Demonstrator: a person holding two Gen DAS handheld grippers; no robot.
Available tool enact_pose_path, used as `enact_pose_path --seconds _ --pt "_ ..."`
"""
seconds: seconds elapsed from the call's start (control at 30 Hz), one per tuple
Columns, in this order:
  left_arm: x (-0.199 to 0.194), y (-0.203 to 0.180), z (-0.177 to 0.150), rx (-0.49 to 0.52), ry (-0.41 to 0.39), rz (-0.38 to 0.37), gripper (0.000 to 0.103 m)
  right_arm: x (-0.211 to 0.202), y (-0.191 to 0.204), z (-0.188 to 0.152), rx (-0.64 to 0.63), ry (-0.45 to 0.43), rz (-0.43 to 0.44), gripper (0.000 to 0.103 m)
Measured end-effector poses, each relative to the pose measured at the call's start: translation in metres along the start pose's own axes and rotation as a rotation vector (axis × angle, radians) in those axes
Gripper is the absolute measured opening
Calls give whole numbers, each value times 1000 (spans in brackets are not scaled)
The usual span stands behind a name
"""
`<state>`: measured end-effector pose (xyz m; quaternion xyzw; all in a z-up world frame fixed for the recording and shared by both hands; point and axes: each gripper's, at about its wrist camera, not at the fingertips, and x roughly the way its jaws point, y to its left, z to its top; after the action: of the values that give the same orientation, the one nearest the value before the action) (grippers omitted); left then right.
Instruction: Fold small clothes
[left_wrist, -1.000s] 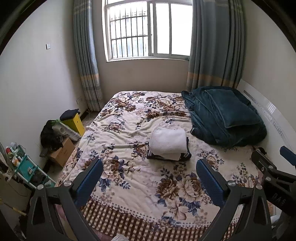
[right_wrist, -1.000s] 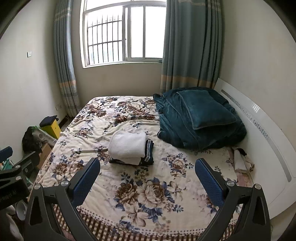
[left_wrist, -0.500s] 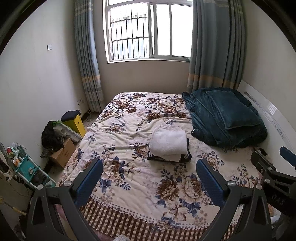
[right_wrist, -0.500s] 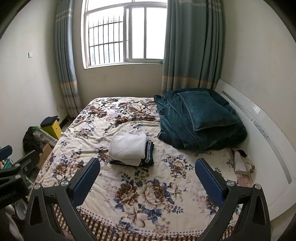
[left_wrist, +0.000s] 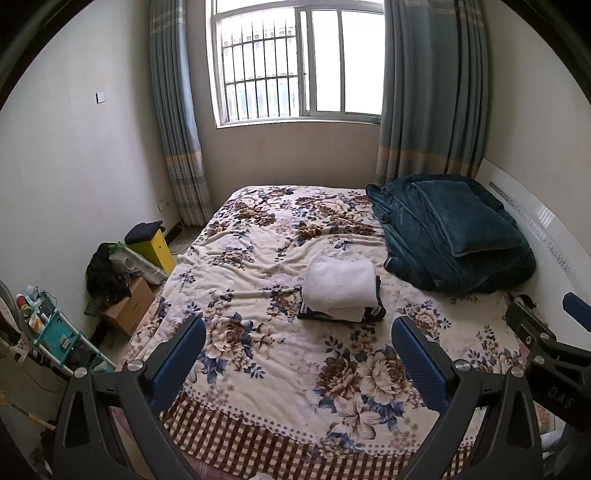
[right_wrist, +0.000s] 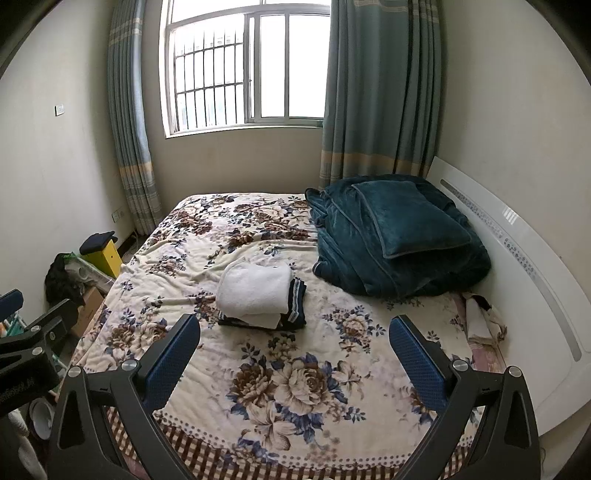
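- The stack of folded clothes (left_wrist: 341, 290) sits mid-frame on the floral bedspread (left_wrist: 280, 373): a white fluffy piece (right_wrist: 255, 286) on top, a dark navy garment with a striped band (right_wrist: 296, 304) under it.
- It already looks folded to me, so I'd guess the job is about wrapped up, or waiting on another piece I can't see.
- The stack lies straight ahead of both claws, well apart from them, its long side running roughly left-right in frame.
- Left gripper (left_wrist: 297, 356) is spread wide, holding nothing, with the stack just right of its centre line.
- Right gripper (right_wrist: 293, 352) is also wide and empty, with the stack a bit left of centre.
- Neither looks clearly nearer.
- A teal quilt (left_wrist: 450, 236) is heaped in the upper right, near the stack but not touching.
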<state>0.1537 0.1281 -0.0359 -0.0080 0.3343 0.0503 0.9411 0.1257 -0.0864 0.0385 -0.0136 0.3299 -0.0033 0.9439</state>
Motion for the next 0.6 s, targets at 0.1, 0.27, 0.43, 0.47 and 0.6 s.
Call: enact_pose_path --seconds 0.1,0.27,0.43,0.47,0.6 --pt "0 2 0 -1 3 0 103 0 1 0 1 0 -1 103" --pt "-1 4 0 -1 4 3 103 -2 2 -6 3 -1 5 103" --pt "-4 9 -1 -7 -4 8 103 -3 2 -9 2 -5 9 103" --pt "-4 10 -1 -8 -6 10 103 -4 3 -10 2 -6 11 103" --pt "-5 12 0 -5 -10 8 103 -6 4 -11 2 -7 13 103"
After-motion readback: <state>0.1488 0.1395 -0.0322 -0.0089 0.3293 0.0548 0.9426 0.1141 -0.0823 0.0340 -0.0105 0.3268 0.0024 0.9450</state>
